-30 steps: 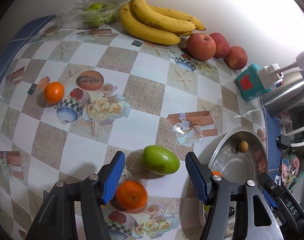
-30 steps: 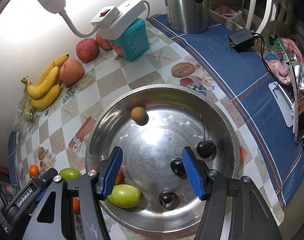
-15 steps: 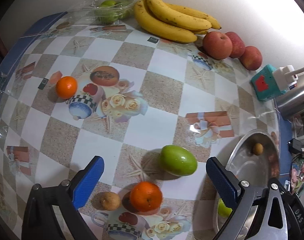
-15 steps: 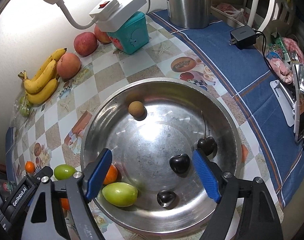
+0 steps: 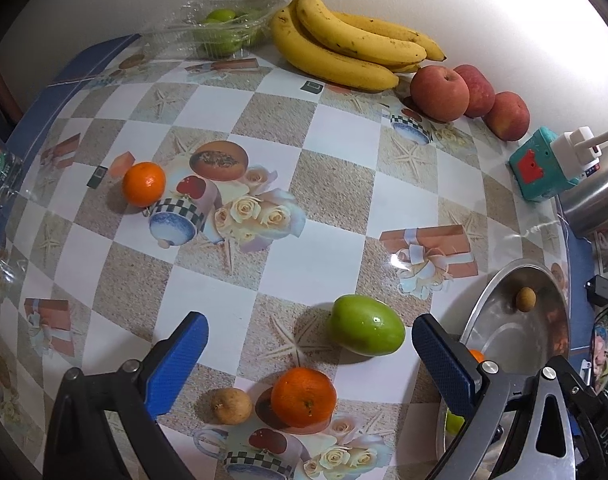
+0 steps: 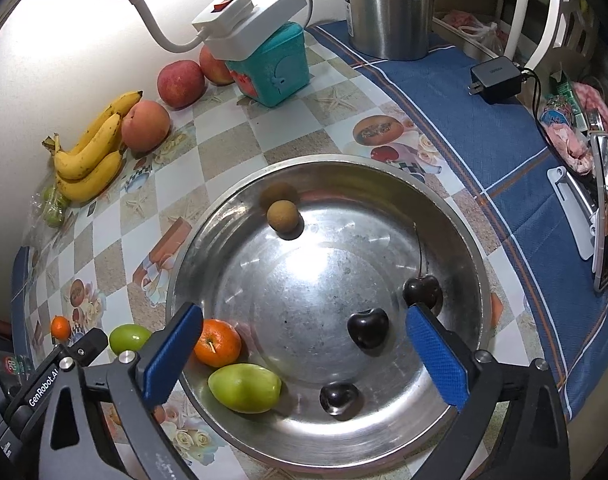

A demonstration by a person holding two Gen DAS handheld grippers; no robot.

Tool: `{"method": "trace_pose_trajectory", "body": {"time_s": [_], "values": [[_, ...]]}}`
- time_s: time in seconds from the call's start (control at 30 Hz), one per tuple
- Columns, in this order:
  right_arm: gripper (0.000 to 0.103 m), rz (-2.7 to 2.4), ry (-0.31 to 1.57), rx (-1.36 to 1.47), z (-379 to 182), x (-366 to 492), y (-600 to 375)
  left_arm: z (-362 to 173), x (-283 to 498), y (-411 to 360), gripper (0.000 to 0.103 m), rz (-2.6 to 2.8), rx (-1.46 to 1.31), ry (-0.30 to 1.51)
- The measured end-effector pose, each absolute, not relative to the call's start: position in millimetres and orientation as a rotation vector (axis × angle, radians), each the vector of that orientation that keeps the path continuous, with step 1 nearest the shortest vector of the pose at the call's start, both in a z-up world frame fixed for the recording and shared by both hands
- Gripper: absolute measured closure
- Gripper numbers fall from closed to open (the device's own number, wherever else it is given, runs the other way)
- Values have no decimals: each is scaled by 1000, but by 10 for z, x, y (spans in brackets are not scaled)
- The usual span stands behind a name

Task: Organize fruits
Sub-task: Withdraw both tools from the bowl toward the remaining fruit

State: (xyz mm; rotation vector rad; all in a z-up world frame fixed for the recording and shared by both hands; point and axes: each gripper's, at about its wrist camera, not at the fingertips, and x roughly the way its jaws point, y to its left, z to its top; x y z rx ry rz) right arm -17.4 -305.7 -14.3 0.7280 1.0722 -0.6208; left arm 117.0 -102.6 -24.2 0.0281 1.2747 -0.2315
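My left hand-held gripper [image 5: 306,354] stands wide open above the tabletop [image 5: 336,184], holding nothing; an orange [image 5: 303,397], a small brown fruit [image 5: 231,405] and a green fruit [image 5: 367,330] lie below it near the front edge. My right hand-held gripper [image 6: 304,344] is opening, empty, over the steel bowl [image 6: 456,216], which holds cherries [image 6: 367,327].

Bare tablecloth [image 5: 328,184] mid-table gives passage; bananas [image 5: 344,52], apples [image 5: 440,88] and probably a kettle [image 6: 388,8] line its edges.
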Motion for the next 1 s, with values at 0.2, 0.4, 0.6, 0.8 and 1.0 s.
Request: {"method": "trace_pose_trajectory", "body": {"time_s": [0.2, 0.4, 0.6, 0.8, 1.0], "values": [[2, -628, 1069, 735, -132, -188, -3059, -161, 1147, -1027, 0, -228, 51, 1244], [2, -617, 1060, 736, -93, -182, -3017, -76, 1120, -1021, 0, -242, 62, 1221], [2, -583, 1061, 718, -55, -150, -2906, 15, 1075, -994, 0, -257, 70, 1194], [2, -524, 1041, 691, 47, -79, -2719, 87, 1029, -914, 0, -258, 57, 1178], [2, -447, 1024, 679, 125, 33, -2493, 157, 998, -757, 0, -235, 34, 1157]]}}
